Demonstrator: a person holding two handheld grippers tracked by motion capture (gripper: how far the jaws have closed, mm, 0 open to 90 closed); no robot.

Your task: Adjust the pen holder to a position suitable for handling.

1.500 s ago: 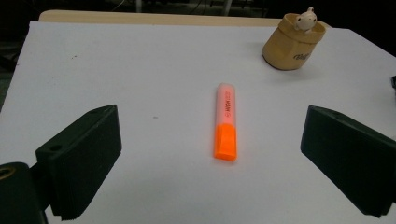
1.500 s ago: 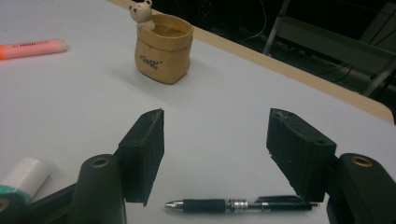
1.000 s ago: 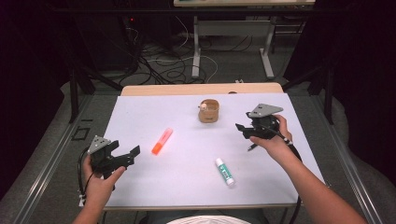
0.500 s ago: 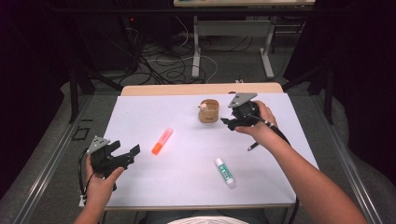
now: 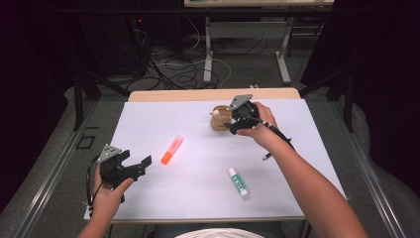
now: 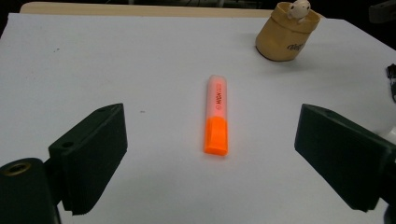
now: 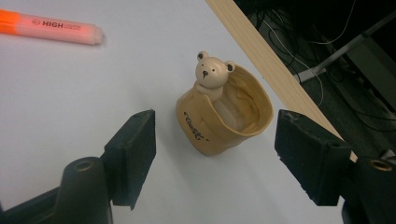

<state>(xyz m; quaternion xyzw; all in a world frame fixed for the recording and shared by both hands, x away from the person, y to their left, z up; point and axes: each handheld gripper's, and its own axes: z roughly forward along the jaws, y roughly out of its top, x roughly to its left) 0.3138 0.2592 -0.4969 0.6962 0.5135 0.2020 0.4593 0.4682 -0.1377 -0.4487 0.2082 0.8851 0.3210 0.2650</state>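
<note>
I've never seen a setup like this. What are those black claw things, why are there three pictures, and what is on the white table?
A person sits at a white table holding a hand-operated, two-jaw gripper in each hand. One picture looks down from above. The other two come from cameras riding on the grippers, looking out between their black jaws.

The left gripper is open and holds nothing; an orange highlighter lies ahead of it. The right gripper, its jaws just opened wider, faces a small tan cup with a bear figure on its rim; the jaws stand either side without touching it. A glue stick lies nearer the person, and a dark pen shows beside the right forearm.
</note>
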